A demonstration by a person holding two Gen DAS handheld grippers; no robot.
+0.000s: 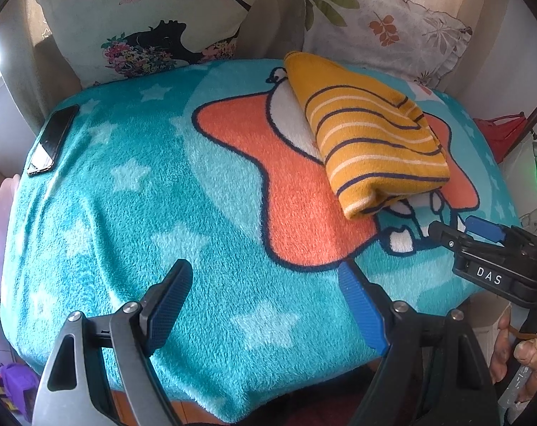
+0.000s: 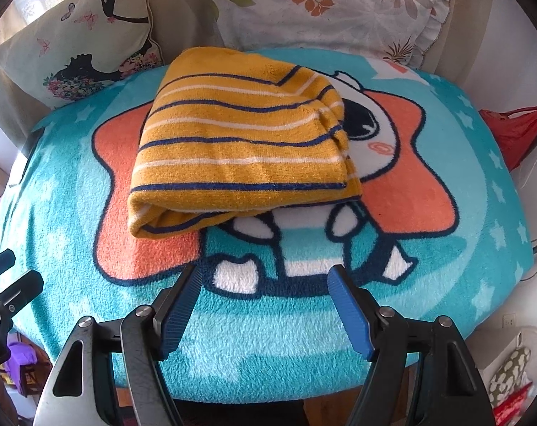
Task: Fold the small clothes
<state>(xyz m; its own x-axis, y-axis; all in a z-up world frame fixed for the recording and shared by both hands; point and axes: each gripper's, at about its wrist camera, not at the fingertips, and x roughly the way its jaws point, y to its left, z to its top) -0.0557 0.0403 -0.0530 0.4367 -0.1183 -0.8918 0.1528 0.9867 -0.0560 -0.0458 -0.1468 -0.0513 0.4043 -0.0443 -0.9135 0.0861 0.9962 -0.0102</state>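
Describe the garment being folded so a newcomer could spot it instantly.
Start at the teal fleece blanket with the orange star. On that star lies the folded garment, below the two pillows. It is the only mustard-yellow item, crossed by navy and white stripes.

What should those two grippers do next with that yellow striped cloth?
Probably nothing more than draw back. The yellow striped cloth already lies folded in a compact bundle on the teal blanket, and both the left gripper and right gripper are open, empty and apart from it.
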